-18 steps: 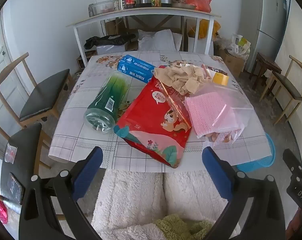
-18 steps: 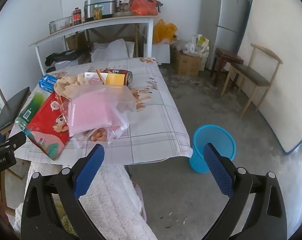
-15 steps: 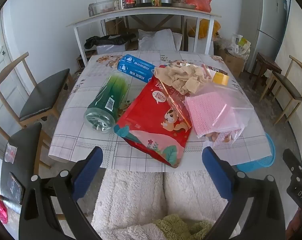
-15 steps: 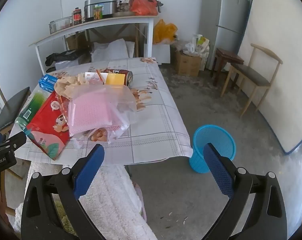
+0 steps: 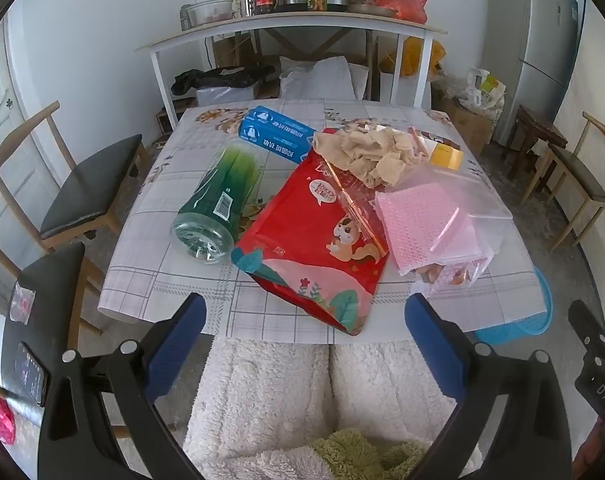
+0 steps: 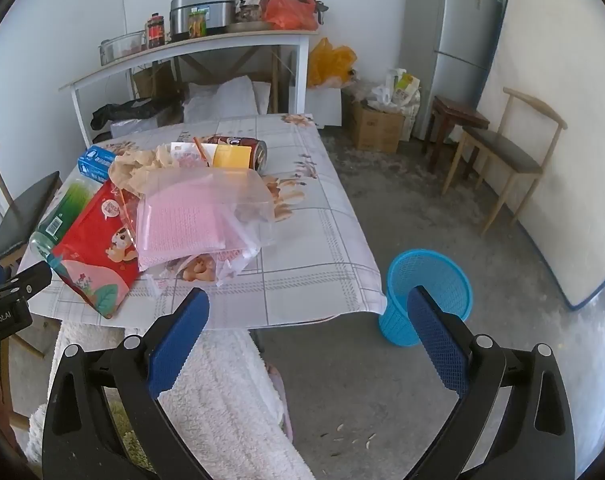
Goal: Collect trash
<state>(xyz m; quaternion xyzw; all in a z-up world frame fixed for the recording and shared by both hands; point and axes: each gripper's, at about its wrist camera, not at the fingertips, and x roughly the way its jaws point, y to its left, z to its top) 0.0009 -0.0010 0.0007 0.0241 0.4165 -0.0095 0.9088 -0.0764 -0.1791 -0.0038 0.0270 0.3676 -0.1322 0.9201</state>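
Note:
Trash lies on the table (image 5: 174, 280): a red snack bag (image 5: 314, 240) (image 6: 94, 248), a green plastic bottle (image 5: 218, 204) on its side, a blue roll box (image 5: 278, 136), crumpled brown paper (image 5: 370, 152), a clear bag with pink bubble wrap (image 5: 434, 216) (image 6: 190, 216) and a round can (image 6: 238, 152). A blue mesh bin (image 6: 434, 284) stands on the floor off the table's right corner. My left gripper (image 5: 304, 320) hangs open in front of the table's near edge, over fluffy white legs. My right gripper (image 6: 308, 312) is open too, between table corner and bin.
Wooden chairs (image 5: 74, 200) (image 6: 510, 160) stand at the left and right. A white shelf table (image 5: 286, 24) with pots and jars is against the back wall, a grey fridge (image 6: 450, 40) and a leaning mattress (image 6: 562, 120) at the right. Concrete floor (image 6: 382, 380) lies beside the table.

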